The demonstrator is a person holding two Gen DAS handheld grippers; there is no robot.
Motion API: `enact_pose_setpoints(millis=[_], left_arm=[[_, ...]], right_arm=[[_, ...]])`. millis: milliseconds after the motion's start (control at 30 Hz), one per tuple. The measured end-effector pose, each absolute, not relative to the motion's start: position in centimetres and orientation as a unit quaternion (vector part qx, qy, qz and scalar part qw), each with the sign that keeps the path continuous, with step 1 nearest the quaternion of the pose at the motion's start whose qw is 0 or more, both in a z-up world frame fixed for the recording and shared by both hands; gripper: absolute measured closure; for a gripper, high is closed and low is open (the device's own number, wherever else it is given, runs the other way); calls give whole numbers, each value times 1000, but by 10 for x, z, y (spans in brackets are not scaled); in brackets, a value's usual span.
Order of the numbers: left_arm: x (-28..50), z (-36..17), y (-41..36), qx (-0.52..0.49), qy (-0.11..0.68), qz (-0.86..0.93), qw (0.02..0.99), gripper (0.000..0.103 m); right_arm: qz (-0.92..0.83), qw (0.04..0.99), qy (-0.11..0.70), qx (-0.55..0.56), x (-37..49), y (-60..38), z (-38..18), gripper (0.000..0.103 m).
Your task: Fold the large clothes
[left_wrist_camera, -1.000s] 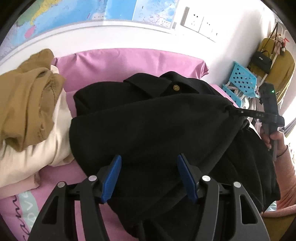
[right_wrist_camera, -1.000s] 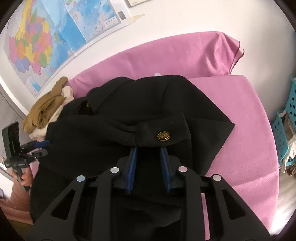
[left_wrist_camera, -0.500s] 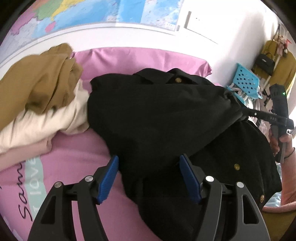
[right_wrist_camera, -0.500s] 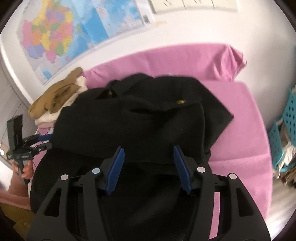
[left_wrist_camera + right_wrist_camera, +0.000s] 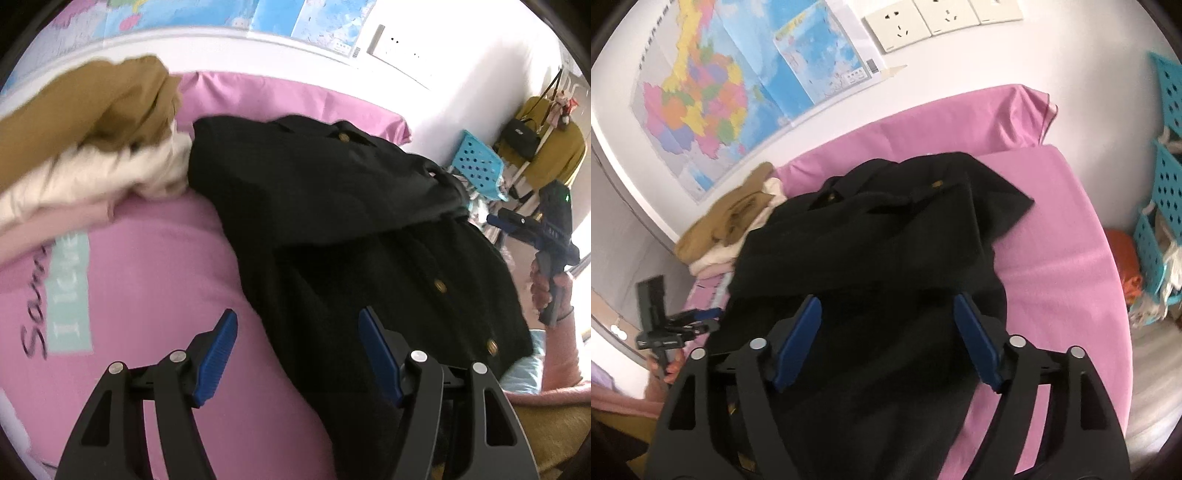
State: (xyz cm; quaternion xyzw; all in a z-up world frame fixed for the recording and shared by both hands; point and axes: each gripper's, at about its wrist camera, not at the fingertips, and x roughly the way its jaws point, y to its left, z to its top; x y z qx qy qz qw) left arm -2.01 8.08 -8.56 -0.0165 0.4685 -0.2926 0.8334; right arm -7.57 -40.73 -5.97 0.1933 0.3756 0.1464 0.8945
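Coat (image 5: 369,229) hem overhanging pink bed's (image 5: 147,295) near edge

Wall map (image 5: 713,96), wall sockets (image 5: 938,16), turquoise baskets (image 5: 478,166).

Black coat (image 5: 332,206) with brass-gold buttons (image 5: 439,285) on a pink bedsheet (image 5: 147,280) bearing a mint strip of white lettering (image 5: 68,295); mustard garment (image 5: 92,99) over cream one (image 5: 110,177); turquoise perforated baskets (image 5: 1167,192); multicoloured map (image 5: 701,96); tool pads (image 5: 216,350) blue
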Motion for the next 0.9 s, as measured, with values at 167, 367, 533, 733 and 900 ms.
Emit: enact_pose_setpoints(millis=[167, 367, 533, 733, 900], left_arm=[[-44, -97, 93, -52, 495, -322, 805, 35], [-68, -107, 94, -91, 516, -373, 766, 30], [-85, -112, 81, -91, 520, -410, 744, 23], [-84, -114, 64, -90, 523, -409, 742, 35], [-75, -114, 58, -83, 530, -396, 745, 51]], right_arm=[[164, 876, 390, 232, -115, -418, -74, 12], [175, 849, 417, 274, -153, -424, -108, 14], [165, 853, 408, 281, -183, -427, -116, 39], [142, 889, 406, 157, -219, -390, -104, 42], [139, 903, 391, 115, -222, -367, -110, 46]])
